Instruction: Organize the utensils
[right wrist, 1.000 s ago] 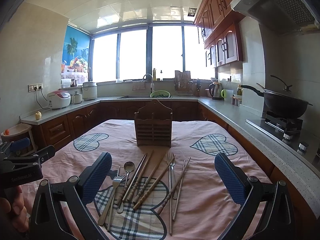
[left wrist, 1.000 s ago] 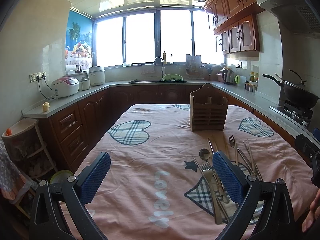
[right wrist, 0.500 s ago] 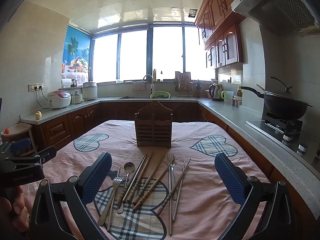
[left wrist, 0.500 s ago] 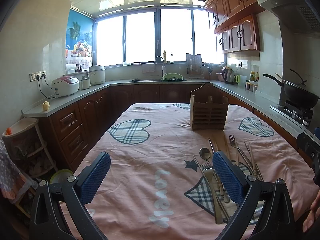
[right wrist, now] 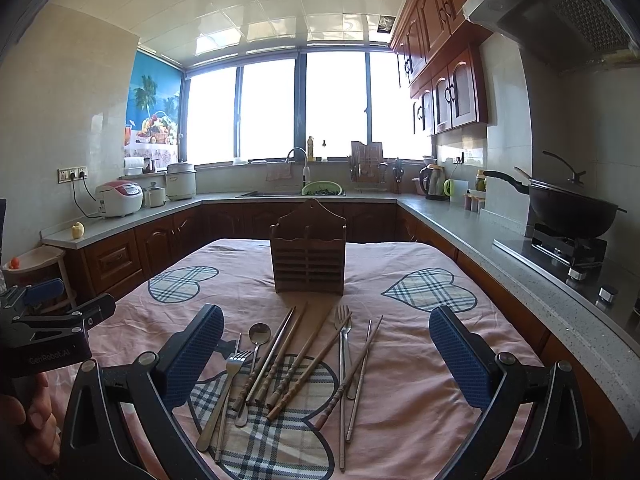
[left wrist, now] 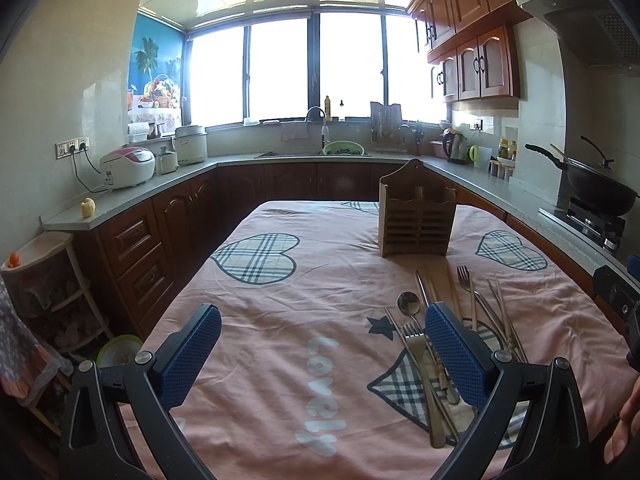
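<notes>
Between right tool's (right wrist: 326,354) fingers, utensils (right wrist: 296,364).

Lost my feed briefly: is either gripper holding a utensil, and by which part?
Nothing held. Left gripper and right gripper are open above the metal and wooden utensils.

— Any writing to read here?
— "Lovely" in pale letters on the pink tablecloth (left wrist: 320,396), upside down from the near side. "GenRobot.AI" on the body of the left hand-held gripper (right wrist: 44,334). Appliance labels are too small.
</notes>
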A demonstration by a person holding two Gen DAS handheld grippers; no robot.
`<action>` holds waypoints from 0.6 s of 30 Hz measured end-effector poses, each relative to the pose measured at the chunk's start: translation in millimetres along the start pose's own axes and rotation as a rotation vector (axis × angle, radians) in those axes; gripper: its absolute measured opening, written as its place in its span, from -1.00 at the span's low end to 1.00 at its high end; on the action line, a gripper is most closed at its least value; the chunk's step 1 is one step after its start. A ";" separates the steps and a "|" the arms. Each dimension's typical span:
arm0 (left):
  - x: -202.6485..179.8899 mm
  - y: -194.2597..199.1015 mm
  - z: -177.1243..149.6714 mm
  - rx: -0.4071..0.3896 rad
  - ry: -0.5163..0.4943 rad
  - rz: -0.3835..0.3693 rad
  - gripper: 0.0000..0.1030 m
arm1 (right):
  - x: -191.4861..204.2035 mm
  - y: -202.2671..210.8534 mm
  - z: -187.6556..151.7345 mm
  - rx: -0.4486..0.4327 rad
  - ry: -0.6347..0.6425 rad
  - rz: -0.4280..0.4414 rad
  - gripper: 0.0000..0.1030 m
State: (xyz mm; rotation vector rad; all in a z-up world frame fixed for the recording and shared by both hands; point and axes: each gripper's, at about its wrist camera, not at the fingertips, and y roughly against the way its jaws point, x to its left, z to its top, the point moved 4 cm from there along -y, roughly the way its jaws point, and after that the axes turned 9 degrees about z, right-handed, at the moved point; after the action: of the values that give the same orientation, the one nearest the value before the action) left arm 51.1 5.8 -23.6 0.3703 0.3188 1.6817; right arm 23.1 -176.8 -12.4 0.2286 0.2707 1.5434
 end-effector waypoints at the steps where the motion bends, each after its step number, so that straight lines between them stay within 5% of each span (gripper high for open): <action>1: 0.1 -3.6 0.2 0.015 0.002 -0.012 0.99 | -1.0 -2.3 0.1 0.008 -0.003 0.002 1.00; 18: -7.5 -80.0 29.3 0.255 0.005 -0.136 0.98 | -39.4 -65.5 -11.2 0.207 -0.125 0.068 0.98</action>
State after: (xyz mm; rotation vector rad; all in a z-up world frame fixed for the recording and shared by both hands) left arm 136.2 9.5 -30.6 0.5220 0.5527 1.5119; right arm 81.4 -217.6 -42.4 0.5000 0.3271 1.5611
